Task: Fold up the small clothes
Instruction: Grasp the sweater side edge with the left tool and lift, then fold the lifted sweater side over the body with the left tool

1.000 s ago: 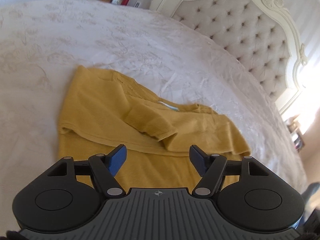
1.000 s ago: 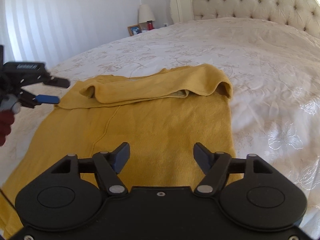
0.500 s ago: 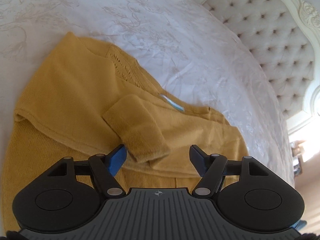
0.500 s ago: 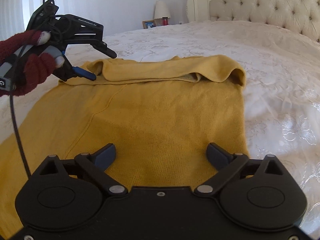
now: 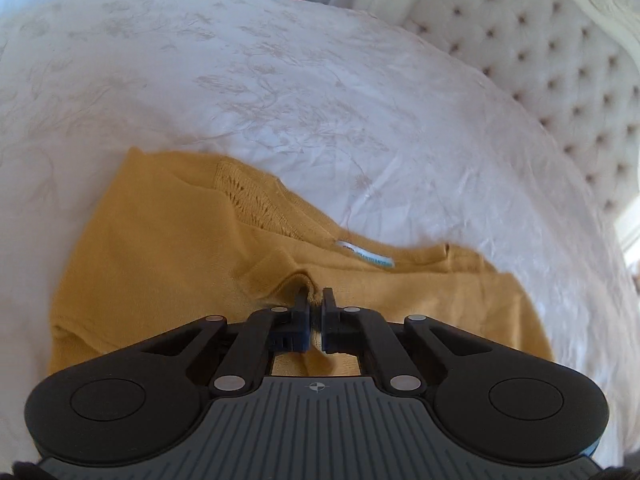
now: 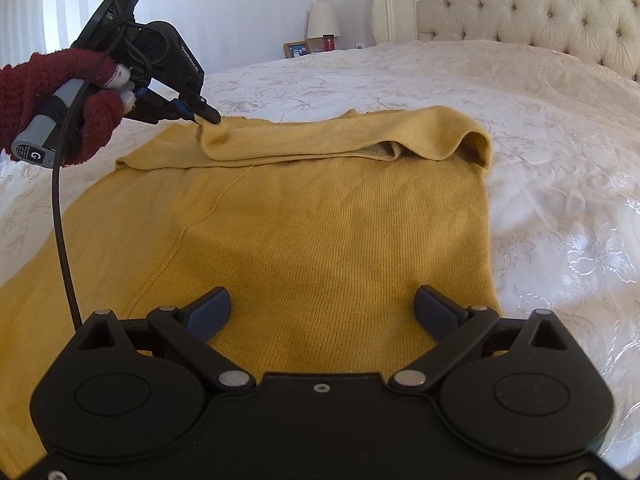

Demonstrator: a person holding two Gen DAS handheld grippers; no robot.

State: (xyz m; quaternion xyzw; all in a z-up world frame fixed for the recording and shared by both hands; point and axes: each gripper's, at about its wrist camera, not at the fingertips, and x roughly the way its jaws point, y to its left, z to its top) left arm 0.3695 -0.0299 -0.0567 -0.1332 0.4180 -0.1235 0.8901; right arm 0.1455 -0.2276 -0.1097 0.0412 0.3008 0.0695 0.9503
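Observation:
A mustard-yellow knitted sweater (image 6: 320,232) lies flat on the bed, its sleeves folded across the chest. In the left wrist view the sweater (image 5: 160,264) fills the lower middle, with a white and blue neck label (image 5: 364,258) showing. My left gripper (image 5: 315,300) is shut on the cuff end of the folded sleeve (image 6: 304,140). The right wrist view shows that left gripper (image 6: 210,118) at the upper left, held by a hand in a dark red glove (image 6: 60,92). My right gripper (image 6: 322,312) hangs open low over the sweater's body, nothing between its fingers.
The white embroidered bedspread (image 6: 540,160) surrounds the sweater. A tufted cream headboard (image 6: 540,12) stands at the far right. A lamp (image 6: 323,20), a picture frame (image 6: 297,48) and a red cup (image 6: 329,42) sit on a nightstand beyond the bed. A black cable (image 6: 62,240) hangs from the left gripper.
My left gripper moved in over the folded sleeve's cuff and shut on it. My right gripper's fingers spread wider and it sank slightly toward the sweater.

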